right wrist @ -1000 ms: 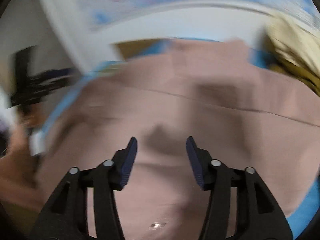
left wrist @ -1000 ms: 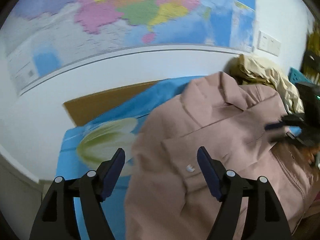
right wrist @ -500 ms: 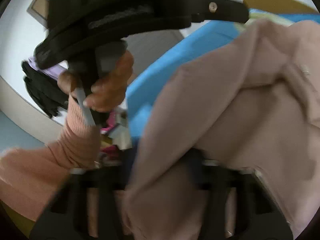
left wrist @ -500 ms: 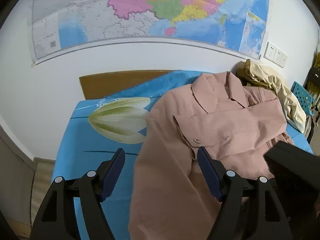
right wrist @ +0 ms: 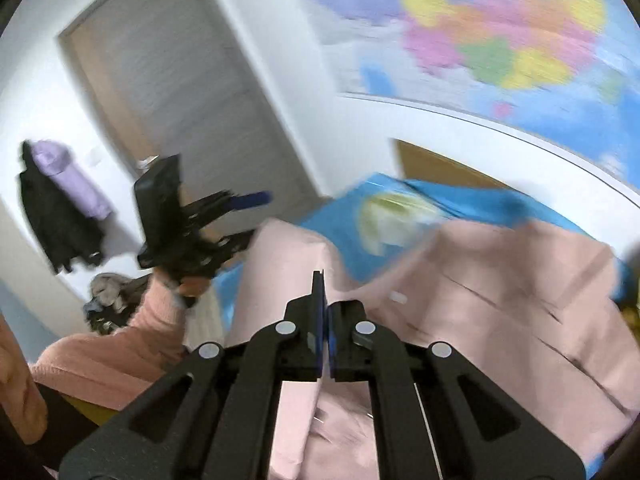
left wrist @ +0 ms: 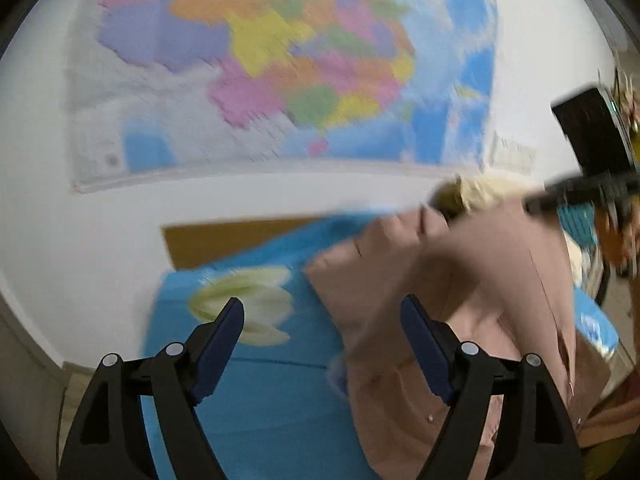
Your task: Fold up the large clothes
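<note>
A dusty pink jacket (left wrist: 472, 280) lies on a blue bedsheet (left wrist: 260, 400) with a white flower print. My left gripper (left wrist: 322, 344) is open and empty, above the sheet by the jacket's left edge. It also shows in the right wrist view (right wrist: 240, 210), held in a hand. My right gripper (right wrist: 325, 308) is shut on the jacket's fabric (right wrist: 288, 280) and lifts a fold of it off the bed. In the left wrist view the right gripper (left wrist: 536, 204) is at the far right, raised with the jacket hanging from it. Both views are motion-blurred.
A coloured wall map (left wrist: 280, 80) hangs above the wooden headboard (left wrist: 224, 240). A cream garment pile (left wrist: 484, 192) lies at the bed's far right. A grey door (right wrist: 180, 100) and hanging dark and purple clothes (right wrist: 64, 196) are left of the bed.
My right gripper has shut on the jacket and lifted its edge up. My left gripper has stayed open and tilted up and back, so the jacket sits lower right in its view.
</note>
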Available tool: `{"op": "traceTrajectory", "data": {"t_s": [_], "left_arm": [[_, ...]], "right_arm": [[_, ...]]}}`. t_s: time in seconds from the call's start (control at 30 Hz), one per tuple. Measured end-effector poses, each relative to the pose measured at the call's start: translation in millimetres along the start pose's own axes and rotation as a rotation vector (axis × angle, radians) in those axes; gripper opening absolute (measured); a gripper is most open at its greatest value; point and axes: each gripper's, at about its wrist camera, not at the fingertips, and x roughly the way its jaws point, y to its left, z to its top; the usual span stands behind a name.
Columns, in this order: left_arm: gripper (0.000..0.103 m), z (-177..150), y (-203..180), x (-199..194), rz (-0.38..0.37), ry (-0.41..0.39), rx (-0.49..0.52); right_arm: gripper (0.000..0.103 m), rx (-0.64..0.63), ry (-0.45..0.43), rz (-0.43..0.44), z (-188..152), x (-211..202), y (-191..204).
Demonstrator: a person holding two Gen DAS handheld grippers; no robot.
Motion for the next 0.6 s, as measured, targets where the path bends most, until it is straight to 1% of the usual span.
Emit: {"op": "traceTrajectory", "data": {"t_s": [0.03, 0.07, 0.1, 0.17, 0.2, 0.23, 0.27, 0.33, 0.37, 0.43, 0.47, 0.5, 0.6], "left_arm": [[0.077, -4, -7, 17, -0.022, 0.04, 0.014], [0.077, -8, -13, 30, -0.036, 0.072, 0.027], [0.076, -12, -19, 43, -0.05, 0.102, 0.039], [0.074, -20, -31, 72, -0.084, 0.167, 0.062], [0.073, -22, -36, 83, -0.088, 0.191, 0.073], [0.073, -25, -43, 95, -0.085, 0.214, 0.091], [0.073, -27, -47, 103, -0.074, 0.226, 0.108], [0.072, -28, -54, 118, -0.042, 0.244, 0.135], [0.071, -28, -56, 124, -0.042, 0.25, 0.139], [0.066, -26, -58, 131, -0.045, 0.252, 0.143], [0.065, -25, -58, 133, -0.04, 0.254, 0.146], [0.065, -24, -59, 136, -0.031, 0.257, 0.151], [0.065, -21, -61, 144, -0.009, 0.266, 0.161]], "right_arm": [[0.005, 0.031, 0.017, -0.051, -6, 3, -16], [0.006, 0.056, 0.031, -0.075, -17, 5, -27], [0.006, 0.114, 0.04, -0.091, -27, 10, -46], [0.022, 0.177, 0.066, -0.144, -50, 19, -76], [0.05, 0.203, 0.057, -0.164, -62, 24, -79], [0.075, 0.235, 0.036, -0.197, -75, 23, -88], [0.079, 0.254, 0.017, -0.208, -90, 21, -92], [0.08, 0.3, -0.009, -0.174, -114, 21, -94], [0.08, 0.322, -0.015, -0.155, -128, 24, -98], [0.081, 0.332, -0.008, -0.162, -146, 37, -96], [0.081, 0.33, 0.003, -0.165, -149, 38, -92], [0.081, 0.322, 0.016, -0.174, -154, 48, -88], [0.081, 0.323, 0.028, -0.183, -160, 65, -80]]}}
